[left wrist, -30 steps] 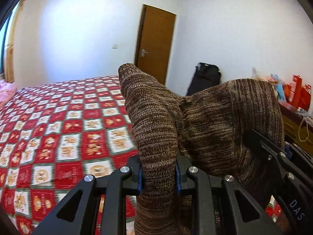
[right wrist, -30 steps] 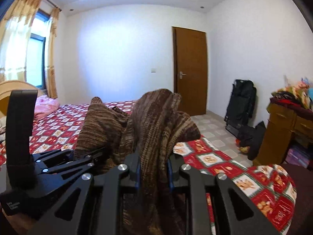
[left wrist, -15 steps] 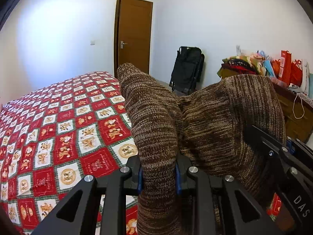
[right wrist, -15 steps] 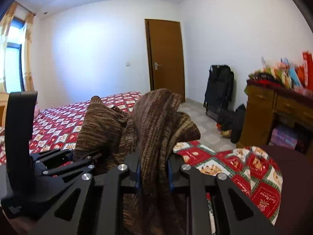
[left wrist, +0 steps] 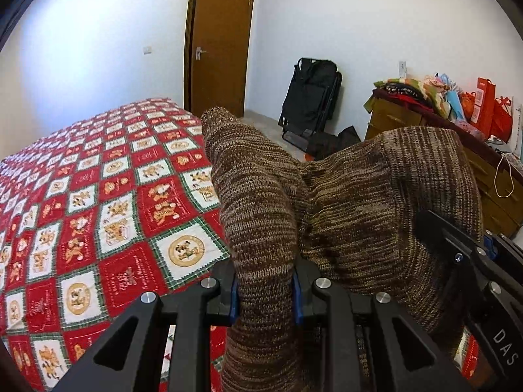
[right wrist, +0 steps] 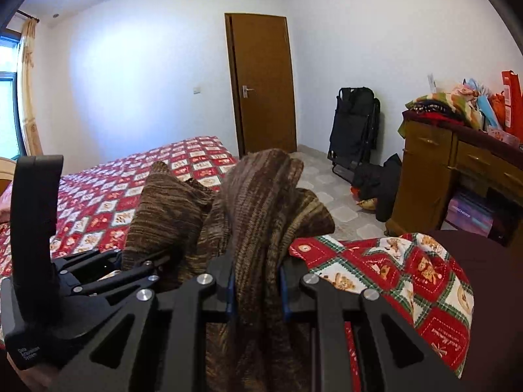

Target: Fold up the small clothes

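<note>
The left gripper (left wrist: 264,294) is shut tight on a brown knit sweater (left wrist: 343,202). A thick fold of the sweater sticks up between its two blue-edged fingers (left wrist: 232,297) and pokes out past them. The gripper is held up in the air, pointing forward over the bed (left wrist: 98,196), with the tips a bit higher than the bed top.

The right gripper (right wrist: 256,290) is clamped on the same brown knit sweater (right wrist: 261,202) too. A bunch of the knit stands up between its fingers (right wrist: 230,290) and flops over to the side. This gripper is also held up and points forward, level, near the corner of the bed (right wrist: 147,179).

The two grippers are close together, side by side. From the right wrist view, the left gripper (right wrist: 140,264) shows just to the left, with its black handle standing upright. From the left wrist view, the right gripper (left wrist: 457,248) shows just to the right, pressed into the sweater.

The sweater hangs in the air between both grippers, bunched up and not flat. It is above the edge of the bed, which has a red, white and green checked cover.

Past the bed stands a brown door (left wrist: 219,45). Right of the door a black folded chair (left wrist: 310,98) leans on the wall. Further right of the door is a wooden dresser (right wrist: 441,176) with clothes and bags piled on top.
</note>
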Motion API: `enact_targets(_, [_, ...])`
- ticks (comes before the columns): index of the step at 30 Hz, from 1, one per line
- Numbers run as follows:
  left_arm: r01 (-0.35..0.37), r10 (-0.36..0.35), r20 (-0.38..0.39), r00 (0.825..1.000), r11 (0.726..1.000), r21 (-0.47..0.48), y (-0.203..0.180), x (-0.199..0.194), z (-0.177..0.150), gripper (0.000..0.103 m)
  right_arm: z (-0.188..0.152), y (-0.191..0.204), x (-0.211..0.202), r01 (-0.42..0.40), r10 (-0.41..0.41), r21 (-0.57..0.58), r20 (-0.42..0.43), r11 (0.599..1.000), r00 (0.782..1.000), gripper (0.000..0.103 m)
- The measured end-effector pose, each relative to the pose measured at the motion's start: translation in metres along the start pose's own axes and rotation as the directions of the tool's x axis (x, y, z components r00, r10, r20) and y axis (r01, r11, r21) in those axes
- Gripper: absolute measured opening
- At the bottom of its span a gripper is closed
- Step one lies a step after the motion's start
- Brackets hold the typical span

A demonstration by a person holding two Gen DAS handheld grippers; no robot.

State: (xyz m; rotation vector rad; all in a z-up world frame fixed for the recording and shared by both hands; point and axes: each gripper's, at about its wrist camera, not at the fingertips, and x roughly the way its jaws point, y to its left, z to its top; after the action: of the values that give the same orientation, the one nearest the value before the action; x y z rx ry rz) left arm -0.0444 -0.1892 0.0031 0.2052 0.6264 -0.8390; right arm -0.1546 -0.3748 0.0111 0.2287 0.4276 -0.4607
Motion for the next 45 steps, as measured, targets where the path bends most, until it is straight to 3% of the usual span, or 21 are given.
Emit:
enact_targets(15, [0.038,-0.042,-0.117,0.992,0.998,-0.041,-0.009,0.075,-0.001,0.025,-0.006,-0.035,0.054,0.052,-0.050,0.016,-0.121,0.999,0.991,0.023])
enact_targets(25, [0.043,-0.061,-0.169,0.984,0.993,-0.111,0.001,0.103,-0.004,0.027,-0.006,-0.059,0.082,0.017,0.001,0.080,-0.219,0.997,0.976,0.023])
enact_targets(28, [0.035,-0.057,-0.183,0.982,0.992,-0.124,0.006,0.108,-0.004,0.039,-0.006,-0.060,0.088,0.018,0.004,0.089,-0.245,0.996,0.970,0.023])
enact_targets(30, [0.027,-0.058,-0.197,0.979,0.987,-0.156,0.014,0.111,-0.006,0.055,-0.007,-0.067,0.094,0.022,0.015,0.128,-0.278,0.992,0.960,0.023])
enact_targets(32, [0.015,-0.078,-0.236,0.969,0.967,-0.256,0.032,0.119,-0.009,0.076,-0.012,-0.077,0.102,0.013,0.046,0.180,-0.321,0.984,0.946,0.024])
enact_targets(35, [0.072,-0.188,-0.276,0.943,0.921,-0.382,0.054,0.127,-0.011,0.077,-0.015,-0.089,0.110,-0.004,0.100,0.257,-0.361,0.966,0.927,0.027])
enact_targets(39, [0.077,-0.198,-0.288,0.937,0.922,-0.381,0.067,0.113,-0.006,0.079,-0.018,-0.103,0.112,-0.033,0.164,0.339,-0.366,0.940,0.916,0.027])
enact_targets(41, [0.065,-0.179,-0.268,0.947,0.920,-0.387,0.074,0.094,-0.006,0.079,-0.017,-0.099,0.103,-0.025,0.129,0.287,-0.348,0.958,0.928,0.031])
enact_targets(44, [0.071,-0.156,-0.235,0.959,0.940,-0.335,0.073,0.067,-0.011,0.079,-0.016,-0.089,0.068,0.083,-0.038,0.157,-0.267,0.984,0.963,0.050])
enact_targets(45, [0.068,-0.145,-0.229,0.963,0.947,-0.314,0.072,0.062,-0.013,0.079,-0.016,-0.086,0.057,0.108,-0.073,0.134,-0.240,0.985,0.968,0.050])
